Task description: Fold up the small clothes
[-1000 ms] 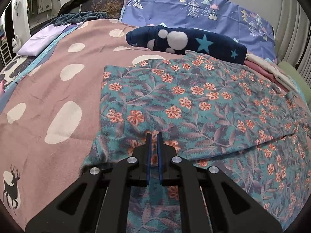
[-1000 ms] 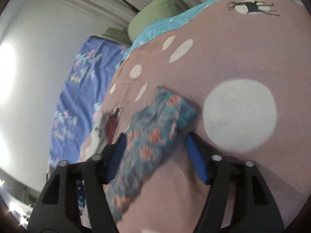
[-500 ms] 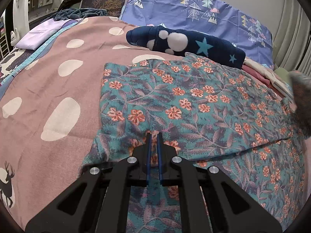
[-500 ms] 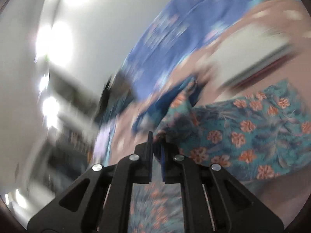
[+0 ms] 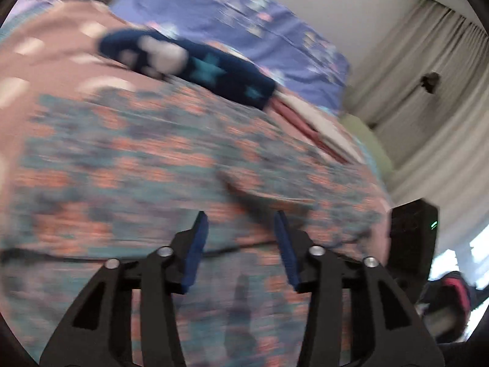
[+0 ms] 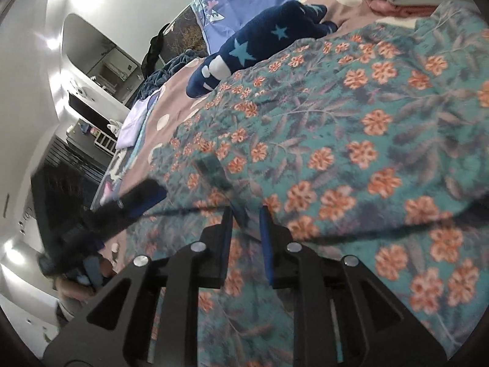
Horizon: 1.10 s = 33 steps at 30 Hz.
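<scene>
Teal floral garment (image 6: 351, 140) flat | left tool (image 5: 241, 229) opening, empty | right tool (image 6: 246, 217) slightly parted, empty

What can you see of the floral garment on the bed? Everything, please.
The floral garment is thin, soft-looking fabric, teal with orange flowers and grey-purple leaves. It lies spread nearly flat on the pink spotted bedspread, with one layer folded over, its edge casting a dark line in front of both grippers. Its far edge reaches the navy star-print garment. The left gripper and right gripper have just been opening, with nothing visibly pinched.
</scene>
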Tool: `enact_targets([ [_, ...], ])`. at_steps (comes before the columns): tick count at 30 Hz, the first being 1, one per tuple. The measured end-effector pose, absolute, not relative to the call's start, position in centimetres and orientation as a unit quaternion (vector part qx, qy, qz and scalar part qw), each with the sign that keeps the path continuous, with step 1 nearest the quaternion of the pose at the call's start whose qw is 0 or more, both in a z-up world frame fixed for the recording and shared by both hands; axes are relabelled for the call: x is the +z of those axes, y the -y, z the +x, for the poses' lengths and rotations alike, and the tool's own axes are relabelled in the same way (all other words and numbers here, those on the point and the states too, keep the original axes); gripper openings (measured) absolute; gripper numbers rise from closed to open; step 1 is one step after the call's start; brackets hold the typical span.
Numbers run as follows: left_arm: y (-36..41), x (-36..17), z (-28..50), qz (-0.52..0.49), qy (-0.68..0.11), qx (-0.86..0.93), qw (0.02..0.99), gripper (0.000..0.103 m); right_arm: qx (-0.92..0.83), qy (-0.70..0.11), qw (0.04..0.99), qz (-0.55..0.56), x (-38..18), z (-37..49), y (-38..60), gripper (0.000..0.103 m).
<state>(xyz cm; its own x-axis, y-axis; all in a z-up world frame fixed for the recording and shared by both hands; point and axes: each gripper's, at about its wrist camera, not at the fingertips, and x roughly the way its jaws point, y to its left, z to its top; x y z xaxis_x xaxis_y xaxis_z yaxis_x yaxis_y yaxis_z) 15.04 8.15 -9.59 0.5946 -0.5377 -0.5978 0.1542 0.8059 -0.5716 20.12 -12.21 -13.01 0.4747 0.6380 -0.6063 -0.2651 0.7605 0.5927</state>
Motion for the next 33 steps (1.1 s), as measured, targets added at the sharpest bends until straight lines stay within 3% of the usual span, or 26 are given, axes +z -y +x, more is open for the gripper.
enact_targets([
  [2, -6.2, -10.2, 16.3, -0.24, -0.429, -0.218, 0.843, 0.063, 0.278, -0.433, 0.831, 0.211, -13.5, 19.2, 12.7, 0.018],
  [8, -3.4, -11.9, 19.0, -0.26, -0.458, -0.201, 0.826, 0.063, 0.282, -0.431, 0.822, 0.243, -14.3, 18.8, 14.3, 0.018],
  [10, -2.8, -11.8, 19.5, -0.255, -0.454, -0.205, 0.829, 0.015, 0.283, -0.426, 0.825, 0.24, -14.2, 18.8, 14.1, 0.018],
  [11, -2.4, -11.7, 19.8, -0.252, -0.457, -0.211, 0.826, 0.002, 0.281, -0.422, 0.827, 0.242, -14.0, 18.6, 14.4, 0.019],
  [15, -1.9, -7.0, 19.3, -0.225, -0.4, -0.226, 0.859, 0.002, 0.248, -0.363, 0.853, 0.281, -12.8, 18.0, 17.3, 0.025],
  [17, -1.9, -3.3, 18.9, -0.205, -0.36, -0.237, 0.879, 0.002, 0.218, -0.333, 0.864, 0.309, -12.6, 18.2, 19.0, 0.04],
  [19, -2.1, -0.4, 18.5, -0.189, -0.33, -0.241, 0.893, 0.002, 0.194, -0.332, 0.859, 0.338, -13.3, 18.8, 20.4, 0.04],
  [22, -3.3, 2.2, 18.1, -0.177, -0.3, -0.233, 0.908, 0.002, 0.165, -0.35, 0.849, 0.359, -14.6, 19.3, 21.1, 0.027],
  [25, -5.8, 3.4, 17.7, -0.17, -0.28, -0.204, 0.922, 0.002, 0.155, -0.352, 0.859, 0.339, -14.5, 19.3, 20.6, 0.025],
  [33, -14.7, 0.4, 16.1, -0.196, -0.3, -0.105, 0.927, 0.002, 0.151, -0.355, 0.861, 0.332, -14.7, 19.6, 20.1, 0.026],
])
